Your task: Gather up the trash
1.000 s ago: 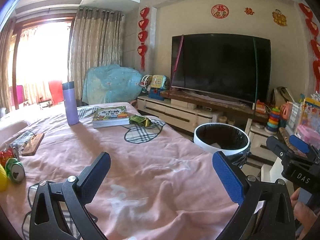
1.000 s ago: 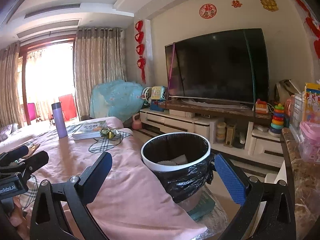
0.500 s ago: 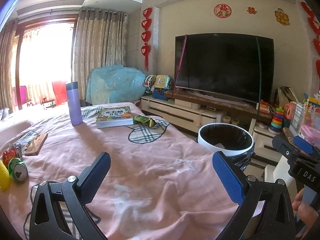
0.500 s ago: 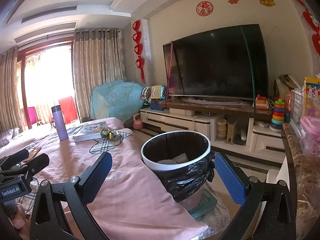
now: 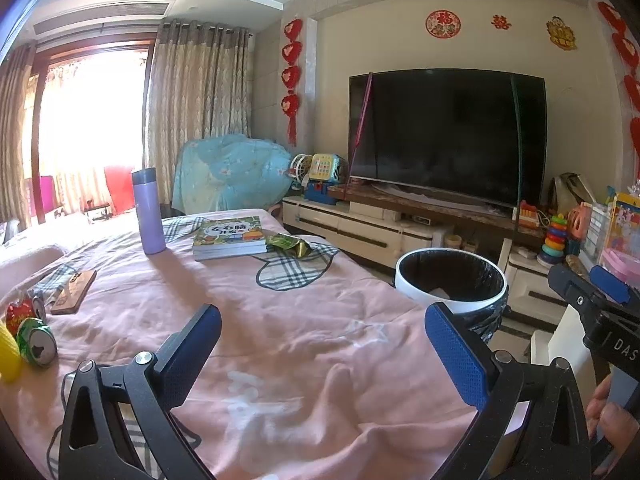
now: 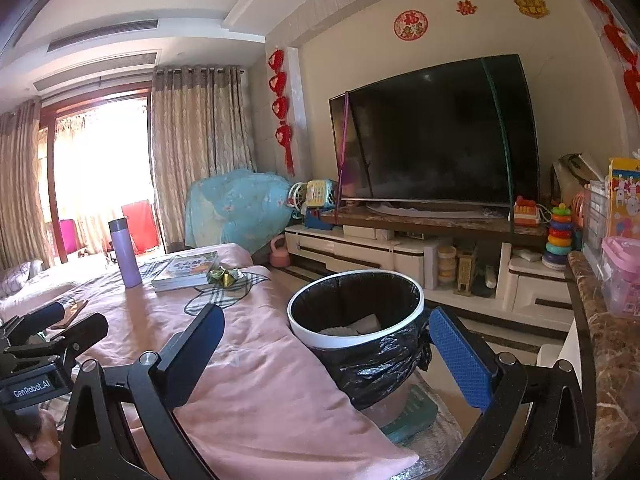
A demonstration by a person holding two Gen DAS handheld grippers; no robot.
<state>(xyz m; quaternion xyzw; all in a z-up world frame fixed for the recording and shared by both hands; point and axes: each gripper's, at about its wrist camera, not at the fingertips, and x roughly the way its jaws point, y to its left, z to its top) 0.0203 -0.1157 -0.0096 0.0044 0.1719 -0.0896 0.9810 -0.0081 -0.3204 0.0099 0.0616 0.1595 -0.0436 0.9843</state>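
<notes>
Much of what sits inside the trash bin (image 6: 355,322) is hidden from me: I see only pale crumpled scraps low against its glossy black liner, under a smooth white round rim. At the left edge of my left view a yellow thing (image 5: 8,354) is cut off, and I cannot tell what it is. Beside it lie two dented cans (image 5: 37,346), metal ends facing me. A crinkled green-gold wrapper (image 5: 289,243) rests on the pink, wrinkled cloth (image 5: 280,344) touching the stacked books (image 5: 229,237), near a smooth lilac flask (image 5: 148,211) standing upright. My left fingers (image 5: 322,354), blue textured pads on black frames, are spread wide over the cloth, grasping nothing. My right fingers (image 6: 324,360) are equally spread, empty, framing the bin.
</notes>
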